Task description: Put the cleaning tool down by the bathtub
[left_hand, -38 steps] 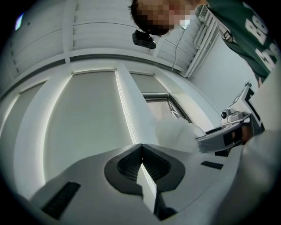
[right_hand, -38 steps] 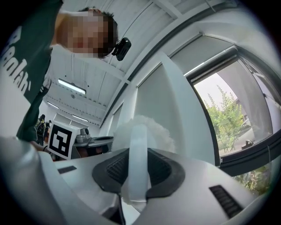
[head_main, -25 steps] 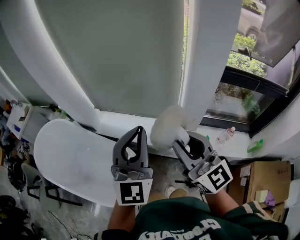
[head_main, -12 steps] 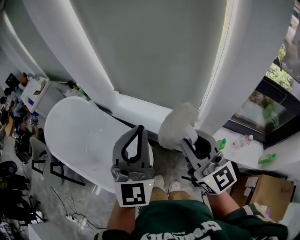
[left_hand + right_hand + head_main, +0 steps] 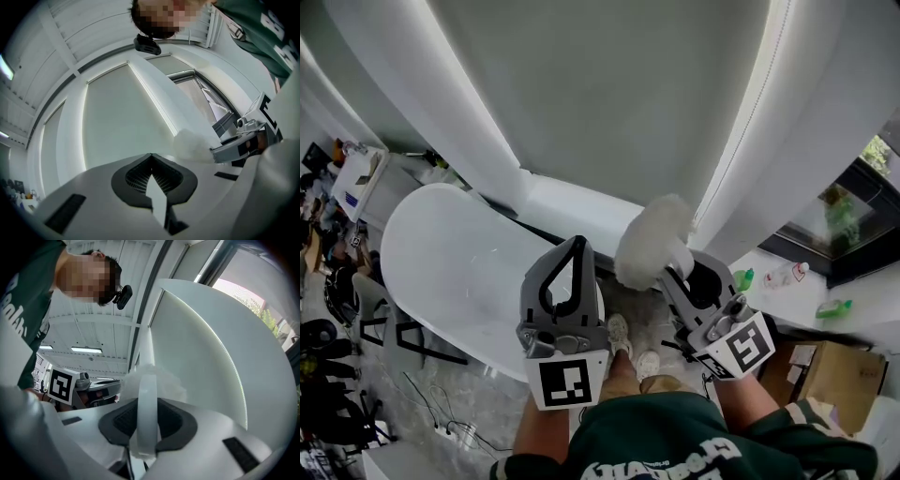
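right gripper [image 5: 679, 275] is clamped on the cleaning tool [image 5: 653, 242], with its white handle [image 5: 146, 408] between the pads and the fluffy head past the jaws. left gripper [image 5: 577, 246] has its tips together and holds nothing, over the bathtub [image 5: 450, 272] near rim. We see our shoes [image 5: 630, 345] on the narrow floor strip [image 5: 661, 323] beside the tub. Bottles [image 5: 743, 278] stand on the sill edge, a cardboard box [image 5: 834, 370] is at right, and a black stool [image 5: 380, 328] is left of the tub.

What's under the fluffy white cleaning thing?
Below the fluffy cleaning tool you can see grey floor and the person's shoes, next to the bathtub. The right gripper, shut on the tool's handle, covers the floor beneath it.
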{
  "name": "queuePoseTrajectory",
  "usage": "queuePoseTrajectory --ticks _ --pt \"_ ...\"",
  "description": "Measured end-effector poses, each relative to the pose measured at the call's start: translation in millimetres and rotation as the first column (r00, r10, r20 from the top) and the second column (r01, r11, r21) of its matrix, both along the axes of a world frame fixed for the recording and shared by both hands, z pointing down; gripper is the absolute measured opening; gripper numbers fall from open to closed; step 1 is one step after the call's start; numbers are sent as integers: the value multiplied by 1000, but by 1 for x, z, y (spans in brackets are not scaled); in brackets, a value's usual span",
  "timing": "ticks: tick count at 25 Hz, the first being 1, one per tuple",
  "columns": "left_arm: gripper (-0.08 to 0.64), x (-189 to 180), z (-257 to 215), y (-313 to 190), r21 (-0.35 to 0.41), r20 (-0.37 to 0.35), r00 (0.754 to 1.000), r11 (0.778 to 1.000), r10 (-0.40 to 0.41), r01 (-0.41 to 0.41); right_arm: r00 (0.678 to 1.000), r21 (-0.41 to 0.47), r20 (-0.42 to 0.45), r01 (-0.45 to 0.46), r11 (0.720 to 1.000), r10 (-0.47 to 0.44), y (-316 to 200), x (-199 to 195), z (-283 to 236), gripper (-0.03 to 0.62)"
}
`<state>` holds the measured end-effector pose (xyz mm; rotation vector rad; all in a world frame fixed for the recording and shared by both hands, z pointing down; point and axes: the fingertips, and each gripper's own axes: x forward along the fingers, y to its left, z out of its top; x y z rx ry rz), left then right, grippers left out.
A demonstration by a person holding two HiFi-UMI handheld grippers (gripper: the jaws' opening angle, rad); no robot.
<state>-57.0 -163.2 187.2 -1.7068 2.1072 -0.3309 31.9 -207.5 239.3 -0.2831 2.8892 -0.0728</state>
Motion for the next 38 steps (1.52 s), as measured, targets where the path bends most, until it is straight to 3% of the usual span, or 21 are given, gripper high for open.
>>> queuePoseTrajectory --ticks 8,24,32,38 --pt "6 -26 12 -24 -7 -4 1000 1000 28 -28 997 -11 -39 -59 998 59 -25 -20 14 94" --pt "6 -128 33 -68 -24 -67 998 1000 -6 4 993 -9 -115 -15 1000 14 -63 -125 26 94" --pt "6 -164 67 -95 -51 -84 996 999 -3 -1 977 -36 -211 11 999 -18 -79 -176 71 94" --pt "6 -224 101 -115 -78 -100 995 997 -19 11 956 -62 -291 25 998 -42 -100 -241 120 94"
